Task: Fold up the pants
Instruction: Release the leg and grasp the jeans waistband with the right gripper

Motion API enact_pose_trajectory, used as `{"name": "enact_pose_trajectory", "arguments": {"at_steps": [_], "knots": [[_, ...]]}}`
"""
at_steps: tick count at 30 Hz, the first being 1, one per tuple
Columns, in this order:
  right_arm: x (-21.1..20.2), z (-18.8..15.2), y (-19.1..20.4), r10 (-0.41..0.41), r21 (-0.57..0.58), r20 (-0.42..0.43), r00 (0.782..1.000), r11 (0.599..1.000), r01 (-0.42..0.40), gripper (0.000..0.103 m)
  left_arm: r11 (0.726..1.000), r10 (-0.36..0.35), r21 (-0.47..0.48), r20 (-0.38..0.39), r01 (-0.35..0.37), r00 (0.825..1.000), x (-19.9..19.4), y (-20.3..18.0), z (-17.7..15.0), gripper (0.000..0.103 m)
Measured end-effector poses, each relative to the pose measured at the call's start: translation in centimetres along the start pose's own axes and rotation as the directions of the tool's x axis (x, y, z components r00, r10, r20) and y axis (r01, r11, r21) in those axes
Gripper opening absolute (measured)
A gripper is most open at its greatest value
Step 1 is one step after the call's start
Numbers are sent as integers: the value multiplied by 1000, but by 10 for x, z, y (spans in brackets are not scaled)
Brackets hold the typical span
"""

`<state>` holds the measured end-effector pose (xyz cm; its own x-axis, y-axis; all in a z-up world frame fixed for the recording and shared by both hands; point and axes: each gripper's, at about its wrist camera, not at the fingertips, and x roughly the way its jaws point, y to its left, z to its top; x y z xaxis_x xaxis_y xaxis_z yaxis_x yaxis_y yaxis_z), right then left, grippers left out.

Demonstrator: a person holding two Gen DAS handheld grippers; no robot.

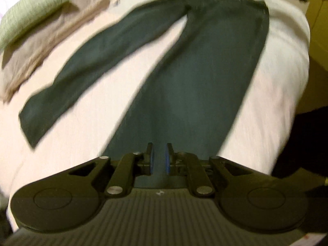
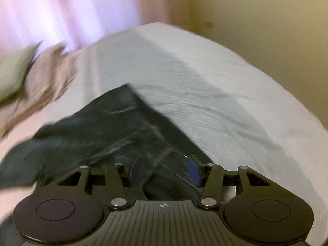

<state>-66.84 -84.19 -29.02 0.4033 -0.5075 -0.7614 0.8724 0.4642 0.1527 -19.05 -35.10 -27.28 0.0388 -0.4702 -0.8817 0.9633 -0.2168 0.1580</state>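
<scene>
Dark teal pants (image 1: 196, 78) lie spread on a white bed (image 1: 82, 143), legs apart and the waist at the far end. In the left wrist view my left gripper (image 1: 159, 158) sits at the near end of the right-hand leg. Its blue pads (image 1: 151, 160) stand close together with the leg's cloth between them. The other leg (image 1: 86, 69) runs off to the left. In the right wrist view my right gripper (image 2: 163, 171) hovers open over the rumpled waist part of the pants (image 2: 114, 131), one blue pad (image 2: 193, 172) at the cloth's right edge.
A green pillow (image 1: 26, 18) rests on folded beige cloth (image 1: 51, 47) at the bed's far left. The bed's right edge (image 1: 295, 82) drops beside yellowish furniture (image 1: 319, 24). Something dark (image 1: 307, 143) stands at the near right. A pale curtain (image 2: 71, 10) hangs behind the bed.
</scene>
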Motion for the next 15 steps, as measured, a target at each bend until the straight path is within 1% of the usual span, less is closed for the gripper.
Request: {"name": "enact_pose_trajectory", "arguments": {"at_steps": [2, 4, 5, 7, 9, 10, 13, 14, 15], "knots": [[19, 15, 7, 65, -75, -33, 997, 995, -68, 48, 1000, -3, -1, 35, 3, 999, 10, -1, 30, 10], [43, 32, 10, 126, -164, -69, 990, 977, -136, 48, 1000, -15, -26, 66, 16, 998, 22, -6, 62, 14], [60, 41, 9, 166, -198, -99, 981, 963, -183, 48, 999, -13, -36, 80, 16, 997, 28, -12, 80, 16], [95, 55, 4, 215, -243, -154, 964, 938, -248, 48, 998, 4, -60, 117, 3, 993, 44, -23, 120, 18], [131, 67, -1, 241, -279, -212, 947, 914, -295, 48, 995, 17, -96, 142, -4, 990, 63, -37, 159, 22], [150, 74, -4, 265, -286, -233, 935, 901, -327, 48, 993, 24, -114, 148, -7, 989, 75, -47, 177, 23], [198, 85, -12, 340, -254, -295, 893, 873, -417, 48, 989, 8, -150, 151, 15, 988, 115, -76, 232, 24], [212, 85, -13, 363, -245, -324, 874, 859, -449, 47, 988, -2, -152, 149, 25, 989, 126, -81, 244, 24], [219, 87, -14, 382, -233, -342, 858, 851, -471, 39, 988, -20, -151, 149, 42, 989, 139, -92, 261, 25]]}}
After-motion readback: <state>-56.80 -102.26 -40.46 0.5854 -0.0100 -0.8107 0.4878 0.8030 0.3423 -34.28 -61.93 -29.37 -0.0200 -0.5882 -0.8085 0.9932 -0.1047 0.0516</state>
